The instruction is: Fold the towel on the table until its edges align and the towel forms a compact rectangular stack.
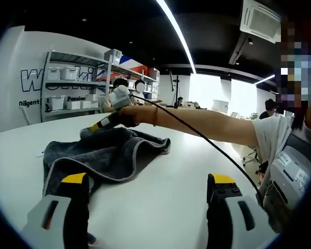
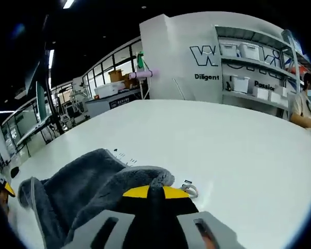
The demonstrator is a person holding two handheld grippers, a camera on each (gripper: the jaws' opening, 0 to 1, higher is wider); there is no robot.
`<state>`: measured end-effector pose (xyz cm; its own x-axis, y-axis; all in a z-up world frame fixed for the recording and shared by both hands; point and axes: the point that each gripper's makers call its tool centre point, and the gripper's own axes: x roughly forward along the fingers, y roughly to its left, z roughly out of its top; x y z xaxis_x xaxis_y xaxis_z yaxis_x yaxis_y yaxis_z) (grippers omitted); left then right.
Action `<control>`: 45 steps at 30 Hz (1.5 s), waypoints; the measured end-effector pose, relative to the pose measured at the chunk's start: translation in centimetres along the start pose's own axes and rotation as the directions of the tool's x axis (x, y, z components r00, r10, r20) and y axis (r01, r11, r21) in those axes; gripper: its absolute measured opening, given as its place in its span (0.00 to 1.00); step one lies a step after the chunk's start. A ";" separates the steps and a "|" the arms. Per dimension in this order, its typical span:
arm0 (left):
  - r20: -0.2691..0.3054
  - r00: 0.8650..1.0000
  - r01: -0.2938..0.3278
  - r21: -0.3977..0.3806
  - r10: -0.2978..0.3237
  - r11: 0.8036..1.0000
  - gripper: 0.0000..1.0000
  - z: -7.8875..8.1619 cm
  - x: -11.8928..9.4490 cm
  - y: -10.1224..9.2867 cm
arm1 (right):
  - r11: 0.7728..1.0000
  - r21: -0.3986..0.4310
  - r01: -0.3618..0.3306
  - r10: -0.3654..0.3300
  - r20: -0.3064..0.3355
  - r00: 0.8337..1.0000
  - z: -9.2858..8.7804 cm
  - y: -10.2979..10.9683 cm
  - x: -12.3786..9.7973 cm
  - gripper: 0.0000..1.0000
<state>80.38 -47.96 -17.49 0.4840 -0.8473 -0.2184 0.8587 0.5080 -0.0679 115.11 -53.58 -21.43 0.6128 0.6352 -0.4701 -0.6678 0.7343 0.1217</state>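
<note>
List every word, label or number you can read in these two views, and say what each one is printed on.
"Diligent": white wall, beside the shelving.
"Passio": same wall, partly hidden by the shelf rack.
Large outlined logo starting "W": wall above, the rest covered by shelves.
Small black marks on the table by the towel: too small to read.
Label on the grey device: blurred.

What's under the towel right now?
The towel lies bunched on the white table; bare tabletop surrounds it. The right tongs, closed, grip one edge. Anything beneath its folds is covered.
</note>
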 end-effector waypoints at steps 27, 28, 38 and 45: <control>0.005 1.000 0.013 0.007 -0.013 1.000 1.00 0.5 -0.2 0.3 | 0.902 -0.259 0.345 -0.300 0.198 0.933 8.3 -6.9 -14.5 0.05; 0.006 1.000 0.014 0.008 -0.015 1.000 1.00 0.5 -0.2 0.3 | 0.892 -0.274 0.359 -0.316 0.188 0.930 8.1 -7.3 -15.0 0.05; -0.009 1.000 0.027 0.015 -0.026 1.000 1.00 0.2 0.1 0.1 | 0.788 -0.327 0.522 -0.523 0.092 0.847 3.4 -14.5 -18.9 0.05; -0.011 1.000 0.027 0.021 -0.027 0.999 1.00 0.2 0.1 0.0 | 0.731 -0.322 0.602 -0.623 0.047 0.781 0.2 -18.7 -19.9 0.05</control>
<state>80.41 -48.06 -17.33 0.4586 -0.8591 -0.2272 0.8749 0.4813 -0.0537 115.51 -79.84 -14.17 0.9144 0.0499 -0.4016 -0.2549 0.8419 -0.4756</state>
